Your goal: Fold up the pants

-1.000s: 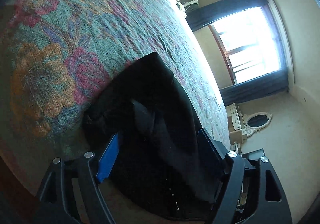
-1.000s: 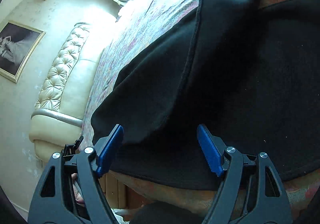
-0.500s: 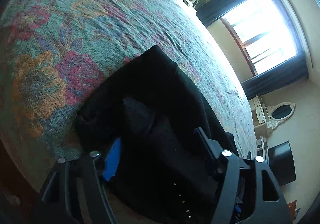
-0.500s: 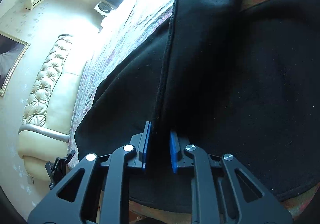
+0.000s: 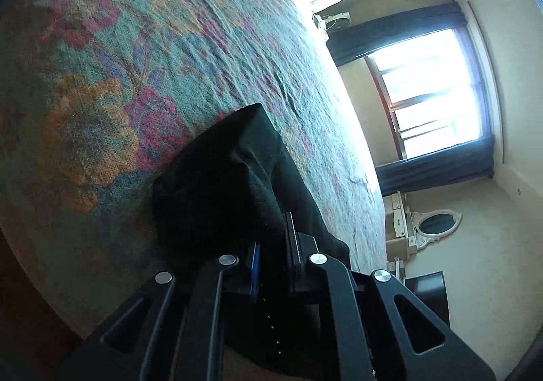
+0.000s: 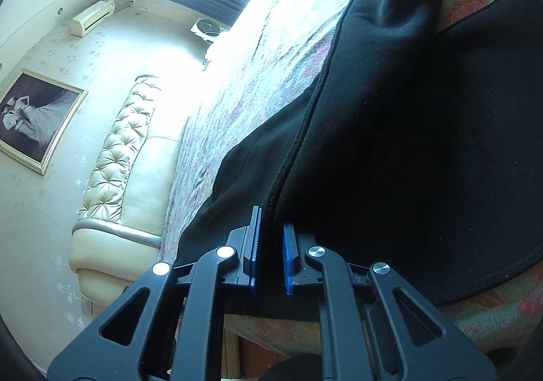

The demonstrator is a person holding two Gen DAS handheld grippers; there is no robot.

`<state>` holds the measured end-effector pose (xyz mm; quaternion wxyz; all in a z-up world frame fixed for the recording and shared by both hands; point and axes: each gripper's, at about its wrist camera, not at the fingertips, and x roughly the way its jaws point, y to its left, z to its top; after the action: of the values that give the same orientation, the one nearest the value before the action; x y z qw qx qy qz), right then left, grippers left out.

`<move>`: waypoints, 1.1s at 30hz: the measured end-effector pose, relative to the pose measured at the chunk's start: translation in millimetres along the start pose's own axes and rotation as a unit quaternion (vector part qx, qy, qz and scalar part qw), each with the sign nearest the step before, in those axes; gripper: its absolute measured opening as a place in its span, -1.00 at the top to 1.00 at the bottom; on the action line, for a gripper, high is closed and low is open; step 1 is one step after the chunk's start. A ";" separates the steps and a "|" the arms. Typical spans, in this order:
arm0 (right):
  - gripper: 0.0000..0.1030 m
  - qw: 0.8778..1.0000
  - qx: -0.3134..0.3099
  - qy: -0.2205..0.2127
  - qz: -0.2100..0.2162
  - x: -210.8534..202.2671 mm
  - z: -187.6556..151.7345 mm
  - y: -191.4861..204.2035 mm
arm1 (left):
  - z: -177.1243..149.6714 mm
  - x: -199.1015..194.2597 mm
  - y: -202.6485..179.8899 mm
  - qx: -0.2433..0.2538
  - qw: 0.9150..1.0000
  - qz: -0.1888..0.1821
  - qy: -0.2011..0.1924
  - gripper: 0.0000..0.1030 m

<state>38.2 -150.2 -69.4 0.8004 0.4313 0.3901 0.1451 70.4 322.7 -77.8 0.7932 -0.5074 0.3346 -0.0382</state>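
Observation:
Black pants [image 5: 220,184] lie on a bed with a floral bedspread [image 5: 135,58], near its edge. My left gripper [image 5: 273,245] is shut on a raised fold of the pants at their near end. In the right wrist view the pants [image 6: 407,143] spread wide across the bedspread [image 6: 258,82]. My right gripper [image 6: 271,238] is shut on a seamed edge of the pants [image 6: 295,150], with cloth pinched between its blue pads [image 6: 289,258].
A cream tufted headboard [image 6: 118,150] stands at the bed's end. A bright window [image 5: 434,95] with dark curtains, a white dresser with oval mirror [image 5: 434,221] and a dark screen [image 5: 427,292] lie beyond the bed. A framed picture [image 6: 34,116] hangs on the wall.
Both grippers have closed on the pants: the right one by half a second ago, the left one only now. The left camera has tilted slightly.

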 end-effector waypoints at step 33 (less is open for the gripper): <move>-0.39 0.982 0.011 -0.126 -0.138 -147.0 80.4 -73.8 | -90.8 15.1 -55.7 0.046 0.994 0.010 0.099 -0.55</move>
<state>-5.3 -323.5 -29.3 0.8505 0.3973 0.3437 -0.0267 45.9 219.0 -62.7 0.7792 -0.4608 0.4139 -0.0957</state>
